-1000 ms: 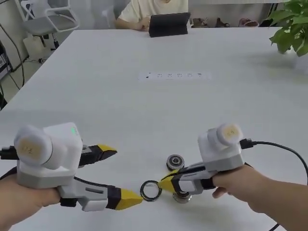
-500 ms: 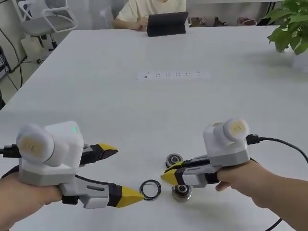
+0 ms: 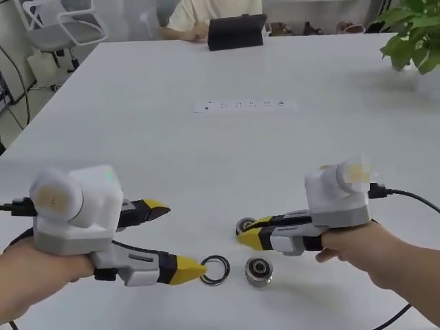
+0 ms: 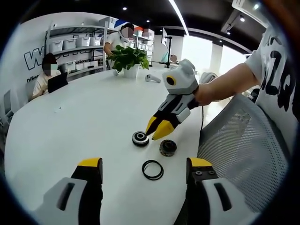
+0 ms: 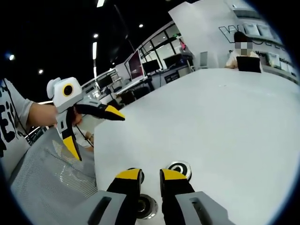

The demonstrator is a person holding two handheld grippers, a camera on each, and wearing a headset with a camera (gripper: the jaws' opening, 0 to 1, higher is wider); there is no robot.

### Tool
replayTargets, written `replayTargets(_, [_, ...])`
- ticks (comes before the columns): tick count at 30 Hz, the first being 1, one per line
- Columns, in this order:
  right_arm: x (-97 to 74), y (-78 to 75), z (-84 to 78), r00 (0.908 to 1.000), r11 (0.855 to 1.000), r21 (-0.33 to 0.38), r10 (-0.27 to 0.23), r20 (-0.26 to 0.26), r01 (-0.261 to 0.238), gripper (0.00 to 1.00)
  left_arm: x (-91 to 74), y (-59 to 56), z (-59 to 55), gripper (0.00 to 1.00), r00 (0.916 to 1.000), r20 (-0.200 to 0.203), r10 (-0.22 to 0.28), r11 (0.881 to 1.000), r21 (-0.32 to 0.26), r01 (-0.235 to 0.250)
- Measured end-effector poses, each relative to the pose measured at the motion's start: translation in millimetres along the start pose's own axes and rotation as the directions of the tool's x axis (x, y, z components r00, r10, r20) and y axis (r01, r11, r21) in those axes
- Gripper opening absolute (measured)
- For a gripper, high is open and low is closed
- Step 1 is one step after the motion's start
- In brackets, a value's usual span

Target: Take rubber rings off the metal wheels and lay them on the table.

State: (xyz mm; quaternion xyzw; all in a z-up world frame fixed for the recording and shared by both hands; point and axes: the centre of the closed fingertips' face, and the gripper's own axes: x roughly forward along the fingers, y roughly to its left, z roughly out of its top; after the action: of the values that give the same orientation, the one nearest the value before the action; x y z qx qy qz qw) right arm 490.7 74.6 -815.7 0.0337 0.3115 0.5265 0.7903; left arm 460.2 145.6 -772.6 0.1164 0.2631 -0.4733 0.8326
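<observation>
We see 1 black rubber ring (image 3: 215, 269) lying flat on the white table (image 3: 206, 158), loose from any wheel. Our left gripper (image 3: 173, 237) has its jaws spread wide with nothing between them. Its lower yellow tip sits just beside the ring, on the ring's left in the head view. In the left gripper view the ring lies just ahead of the gap between the 2 jaws.

Just right of the ring, and apart from it, stands 1 metal wheel (image 3: 258, 269). A 2nd metal wheel (image 3: 245, 225) lies beyond the ring, half hidden behind the yellow tips of our right gripper (image 3: 246, 235). That gripper's jaws are drawn nearly together and grasp nothing. Its tips are right at the 2nd wheel, clear of the ring, and we cannot tell whether they touch the wheel.

Far beyond the ring a power strip (image 3: 244, 105) lies on the table. Farther still a person (image 3: 206, 14) sits behind a dark tablet (image 3: 236, 32).
</observation>
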Motion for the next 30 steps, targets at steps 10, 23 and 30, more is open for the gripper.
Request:
replayTargets(10, [-12.6,-18.7,3.6,0.9984,0.999,0.005,-0.049,0.028,0.049,0.16,11.3,10.3,7.6,0.67,0.9999,0.01,0.003,1.0,-0.017,-0.003])
replayTargets(23, [-21.0,-36.8,-7.9,0.9945,0.995,-0.001,-0.103,0.02,0.103,0.17,31.6,15.9,3.1,0.62,0.9999,-0.009,-0.013,0.999,-0.042,0.013])
replayTargets(30, [-22.2,-41.5,-12.2,0.9933,0.993,-0.021,-0.115,0.013,0.115,0.2,40.4,18.2,5.5,0.56,0.9997,-0.004,-0.026,0.997,-0.068,0.025])
